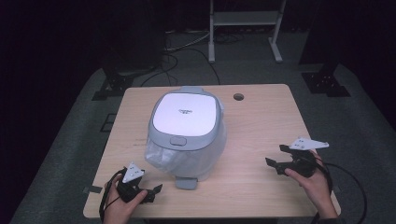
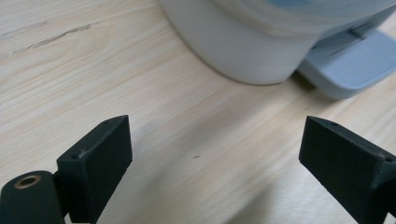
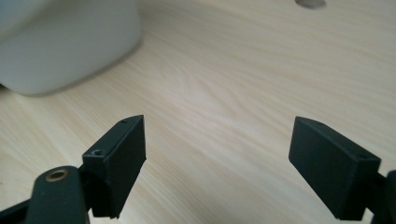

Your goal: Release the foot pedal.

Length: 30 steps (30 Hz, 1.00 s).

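Pedal bin (image 1: 186, 122), white-lidded with grey rim, standing upright near the middle of the desk (image 1: 261, 116); clear liner bag (image 1: 161, 158) bulging out below the rim on the near side; grey foot pedal (image 1: 187, 182) projecting from the base toward the near desk edge. Left gripper (image 1: 158, 191) low at the near left corner, fingers (image 2: 95, 158) spread wide over bare wood with nothing between them, aimed toward the bin's rounded base and pedal (image 2: 348, 60). Right gripper (image 1: 275, 156) near the right edge, well apart from the bin, fingers (image 3: 116, 161) likewise released and empty, bin wall (image 3: 65, 42) at upper left of the right gripper view. Likely handling: hollow plastic shell, light and fairly stiff, walls smooth, curved and probably slippery; liner thin, soft, liable to tear or slide if pinched alone. Best purchase judged at the lid's front latch (image 1: 178, 140) or rim lip for opening, at the flat ribbed pedal for pressing; opposed two-sided hold on the body for any lifting.
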Each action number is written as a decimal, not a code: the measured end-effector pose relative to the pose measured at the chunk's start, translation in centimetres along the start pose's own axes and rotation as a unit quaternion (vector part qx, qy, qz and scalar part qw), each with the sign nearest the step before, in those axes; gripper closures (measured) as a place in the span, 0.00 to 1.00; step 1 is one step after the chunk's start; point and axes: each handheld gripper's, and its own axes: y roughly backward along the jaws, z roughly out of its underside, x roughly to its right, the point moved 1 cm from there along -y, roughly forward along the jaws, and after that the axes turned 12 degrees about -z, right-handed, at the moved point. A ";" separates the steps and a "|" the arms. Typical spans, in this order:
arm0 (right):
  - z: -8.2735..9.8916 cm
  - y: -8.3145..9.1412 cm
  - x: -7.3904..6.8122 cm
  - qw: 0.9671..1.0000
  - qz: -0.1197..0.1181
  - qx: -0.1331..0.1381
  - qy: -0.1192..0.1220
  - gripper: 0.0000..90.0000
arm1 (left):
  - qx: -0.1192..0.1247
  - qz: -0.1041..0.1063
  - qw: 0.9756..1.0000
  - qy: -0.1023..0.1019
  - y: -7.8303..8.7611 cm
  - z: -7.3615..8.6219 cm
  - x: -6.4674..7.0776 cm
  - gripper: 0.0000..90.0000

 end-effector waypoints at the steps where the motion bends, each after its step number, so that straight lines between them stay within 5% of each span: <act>1: 0.4 -0.1 0.1 1.000 0.006 -0.006 0.000 0.19 | -0.003 0.000 1.000 -0.002 -0.1 0.1 -0.2 0.09; 14: 4.5 -0.5 0.5 0.998 0.029 -0.049 -0.025 0.14 | -0.034 -0.015 0.999 -0.014 -1.6 0.7 -1.2 0.04; 24: 6.1 -0.8 0.1 0.996 0.046 -0.071 -0.025 0.14 | -0.014 -0.011 1.000 -0.017 -1.9 0.9 -1.3 0.01; 30: 6.3 -0.8 0.2 0.996 0.057 -0.060 -0.032 0.13 | -0.014 -0.011 1.000 -0.017 -2.0 0.9 -1.3 0.01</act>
